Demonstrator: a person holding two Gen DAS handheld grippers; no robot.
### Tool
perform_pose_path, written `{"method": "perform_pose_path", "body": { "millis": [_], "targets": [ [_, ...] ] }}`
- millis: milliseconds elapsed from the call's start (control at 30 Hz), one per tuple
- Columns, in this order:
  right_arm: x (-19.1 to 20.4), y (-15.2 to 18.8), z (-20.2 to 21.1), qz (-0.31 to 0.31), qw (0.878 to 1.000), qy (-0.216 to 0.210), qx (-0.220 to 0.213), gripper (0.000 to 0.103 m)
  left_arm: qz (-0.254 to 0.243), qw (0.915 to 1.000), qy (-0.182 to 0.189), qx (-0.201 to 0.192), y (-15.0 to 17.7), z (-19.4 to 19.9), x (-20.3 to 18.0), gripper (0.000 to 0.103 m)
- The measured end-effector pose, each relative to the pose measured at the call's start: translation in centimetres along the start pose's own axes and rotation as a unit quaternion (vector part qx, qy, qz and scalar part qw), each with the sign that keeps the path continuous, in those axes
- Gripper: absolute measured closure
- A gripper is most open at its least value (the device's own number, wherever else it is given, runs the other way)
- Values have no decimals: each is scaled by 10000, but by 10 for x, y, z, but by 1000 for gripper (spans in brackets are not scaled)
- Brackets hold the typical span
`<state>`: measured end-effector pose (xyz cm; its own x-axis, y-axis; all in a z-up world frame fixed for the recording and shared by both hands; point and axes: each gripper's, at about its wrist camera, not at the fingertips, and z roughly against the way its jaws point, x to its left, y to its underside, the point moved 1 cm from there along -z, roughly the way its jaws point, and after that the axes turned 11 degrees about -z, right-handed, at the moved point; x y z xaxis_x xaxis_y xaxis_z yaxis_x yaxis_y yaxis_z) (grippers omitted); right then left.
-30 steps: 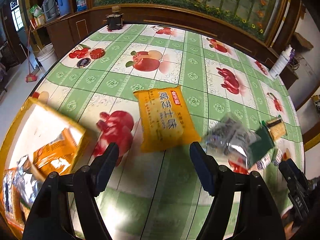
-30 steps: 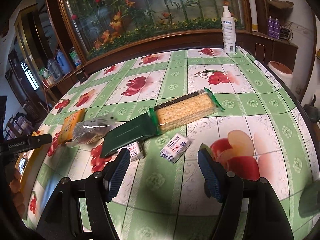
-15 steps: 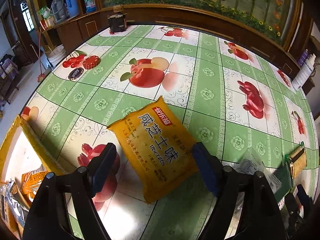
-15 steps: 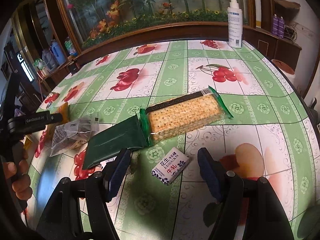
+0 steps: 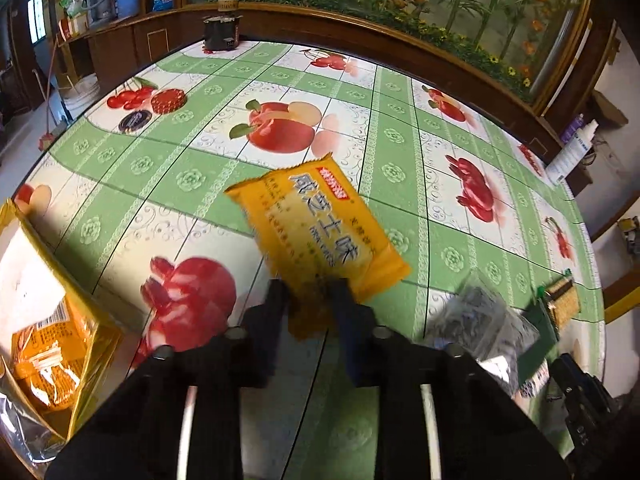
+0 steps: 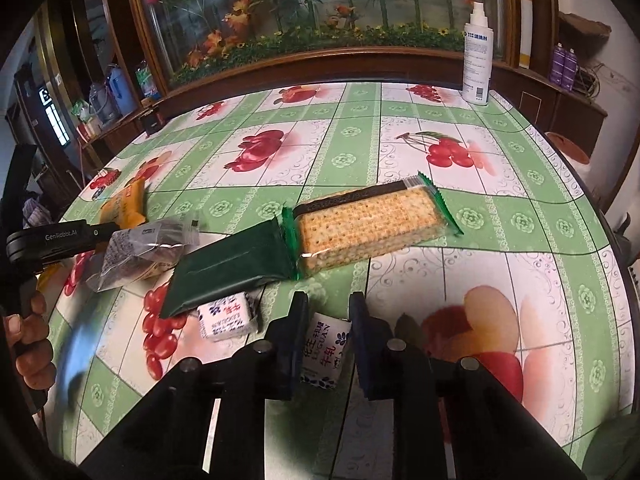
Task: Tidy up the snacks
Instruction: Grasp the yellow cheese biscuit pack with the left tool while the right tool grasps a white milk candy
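Your left gripper (image 5: 307,292) had just closed, pinching the yellow biscuit pack (image 5: 316,228) by its near end (long axis pointing away); right gripper (image 6: 326,312) closed onto the nougat candy (image 6: 325,346), just beside the green cracker pack (image 6: 304,246).

I see bare desk (image 6: 520,184) beyond and to the right of the cracker pack (image 6: 372,224), open for passing. Left of that pack the way is crowded: green packet (image 6: 236,268), clear bag (image 6: 140,252), a small white candy (image 6: 228,316) touching the packet.

Fruit-print tablecloth table (image 6: 520,216): cracker pack (image 6: 368,226), green packet (image 6: 236,268), spray bottle (image 6: 477,56).
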<state>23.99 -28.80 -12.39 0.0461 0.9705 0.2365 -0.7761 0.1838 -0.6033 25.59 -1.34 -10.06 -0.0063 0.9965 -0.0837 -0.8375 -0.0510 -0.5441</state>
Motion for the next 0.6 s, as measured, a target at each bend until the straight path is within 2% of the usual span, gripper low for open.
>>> {"method": "perform_pose_path", "body": {
  "millis": [100, 200, 333, 367, 433, 467, 500, 600],
  "targets": [
    [1, 7, 7, -10, 9999, -116, 14, 81, 34, 9998, 172, -6, 11, 9, 5, 100],
    [3, 15, 15, -19, 9998, -219, 10, 81, -2, 9998, 207, 30, 18, 13, 4, 101],
    [4, 21, 21, -48, 9994, -330, 8, 81, 135, 9993, 331, 105, 10, 15, 7, 99],
    [5, 21, 24, -68, 9993, -365, -12, 81, 148, 9993, 322, 100, 6, 16, 7, 95],
    [5, 23, 28, -107, 9990, -428, -59, 81, 47, 10000, -3, 1, -3, 19, 5, 70],
    [6, 23, 29, -126, 9988, -466, -74, 81, 19, 9996, -277, 27, -8, 17, 3, 36],
    [6, 24, 30, -153, 9985, -515, -84, 81, 75, 9989, -454, 1, -12, 14, 4, 22],
    [8, 23, 32, -180, 9977, -640, -123, 81, 465, 9967, -643, 172, -19, 1, 6, 22]
  ]
}}
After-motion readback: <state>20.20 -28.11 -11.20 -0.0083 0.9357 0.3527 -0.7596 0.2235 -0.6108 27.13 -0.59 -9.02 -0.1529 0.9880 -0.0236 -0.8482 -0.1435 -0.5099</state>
